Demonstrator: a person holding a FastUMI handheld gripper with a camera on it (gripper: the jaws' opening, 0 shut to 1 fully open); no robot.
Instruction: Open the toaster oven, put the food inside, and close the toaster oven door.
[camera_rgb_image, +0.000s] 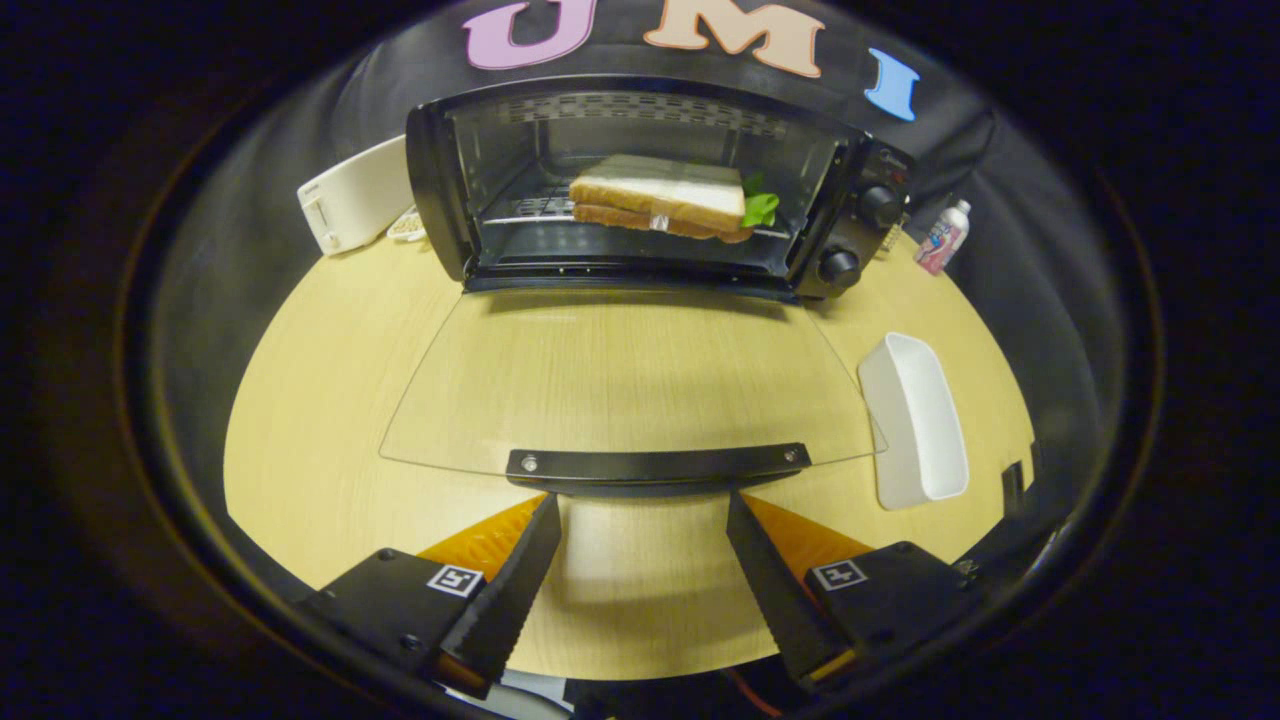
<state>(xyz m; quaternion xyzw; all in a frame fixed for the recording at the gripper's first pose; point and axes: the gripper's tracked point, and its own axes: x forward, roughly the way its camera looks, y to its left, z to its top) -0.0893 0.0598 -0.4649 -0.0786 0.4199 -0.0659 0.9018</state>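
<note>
The gripper (645, 510) is held open, empty, fingers spread just short of the door handle (657, 466), probably lined up to lift it. The glass door (620, 380) is laid flat on the table (320, 400), fully down. The sandwich (660, 205) is seated on the rack inside the toaster oven (650, 190), so food is in; only closing is judged left. A white tray (915, 420) is parked beside the door, empty.
</note>
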